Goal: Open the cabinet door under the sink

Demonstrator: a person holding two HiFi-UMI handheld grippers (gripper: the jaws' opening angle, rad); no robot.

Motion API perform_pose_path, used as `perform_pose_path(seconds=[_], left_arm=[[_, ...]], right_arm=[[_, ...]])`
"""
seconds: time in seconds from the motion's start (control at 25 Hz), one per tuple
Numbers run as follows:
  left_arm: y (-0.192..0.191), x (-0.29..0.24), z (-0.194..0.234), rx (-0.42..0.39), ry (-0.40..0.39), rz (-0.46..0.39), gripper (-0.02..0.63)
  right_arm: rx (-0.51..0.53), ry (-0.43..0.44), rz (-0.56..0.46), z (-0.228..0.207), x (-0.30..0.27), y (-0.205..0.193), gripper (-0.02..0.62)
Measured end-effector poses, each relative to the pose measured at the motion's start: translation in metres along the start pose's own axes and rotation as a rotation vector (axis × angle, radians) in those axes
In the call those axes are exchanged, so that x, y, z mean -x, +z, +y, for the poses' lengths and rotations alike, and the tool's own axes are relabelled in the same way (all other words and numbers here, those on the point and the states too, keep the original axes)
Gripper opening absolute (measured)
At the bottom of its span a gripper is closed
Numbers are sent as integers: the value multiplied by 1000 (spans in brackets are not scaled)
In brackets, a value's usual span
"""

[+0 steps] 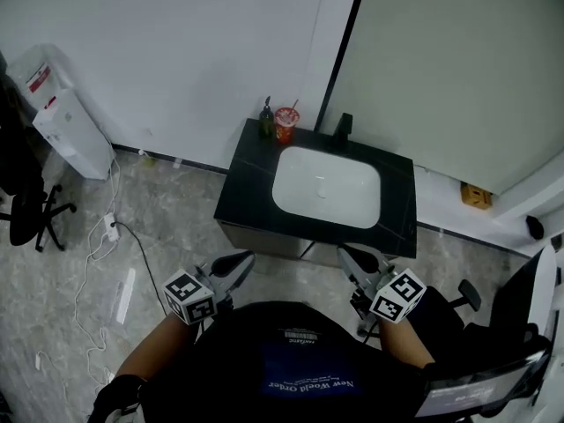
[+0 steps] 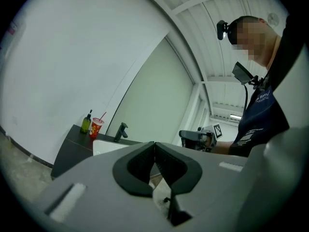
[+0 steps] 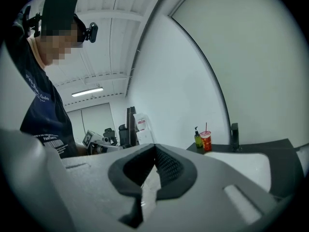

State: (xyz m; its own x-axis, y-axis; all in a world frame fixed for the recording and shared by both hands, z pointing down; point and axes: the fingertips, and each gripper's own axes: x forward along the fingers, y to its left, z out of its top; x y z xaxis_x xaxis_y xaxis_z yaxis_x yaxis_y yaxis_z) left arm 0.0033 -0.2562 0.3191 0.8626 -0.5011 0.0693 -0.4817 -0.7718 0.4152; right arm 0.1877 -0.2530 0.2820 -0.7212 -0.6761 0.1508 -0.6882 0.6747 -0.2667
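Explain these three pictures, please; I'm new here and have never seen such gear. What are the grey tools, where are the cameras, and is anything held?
A person holds a gripper in each hand: the left gripper and the right gripper. One picture looks down from a head camera; the other two look along each gripper's jaws. Both pairs of jaws are shut and empty. Ahead stands a black counter with a white basin, tap, soap bottle and red cup.

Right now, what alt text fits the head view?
A person aims the left gripper and right gripper, both shut, at a black sink cabinet with a white basin. A green bottle and red cup stand at its back corner.
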Motion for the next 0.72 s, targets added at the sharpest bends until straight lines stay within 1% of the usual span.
perform_pose_path(seconds=[0.16, 0.32, 0.4, 0.52, 0.64, 0.72], left_arm=[[-6, -42, -2, -18, 101, -6, 22], [-23, -72, 11, -51, 204, 43, 55], [-37, -76, 20, -74, 218, 70, 66], [-61, -73, 40, -80, 221, 110, 71], [-90, -69, 71, -98, 217, 171, 84], [-109, -72, 94, -130, 208, 214, 96]], right_arm=[[32, 97, 19, -44, -2, 10, 2], [35, 145, 43, -81, -17, -1, 2], [37, 159, 57, -88, -27, -12, 2], [52, 162, 67, -89, -50, -30, 2], [58, 155, 67, -87, -78, -51, 2], [46, 147, 64, -88, -96, -66, 2]])
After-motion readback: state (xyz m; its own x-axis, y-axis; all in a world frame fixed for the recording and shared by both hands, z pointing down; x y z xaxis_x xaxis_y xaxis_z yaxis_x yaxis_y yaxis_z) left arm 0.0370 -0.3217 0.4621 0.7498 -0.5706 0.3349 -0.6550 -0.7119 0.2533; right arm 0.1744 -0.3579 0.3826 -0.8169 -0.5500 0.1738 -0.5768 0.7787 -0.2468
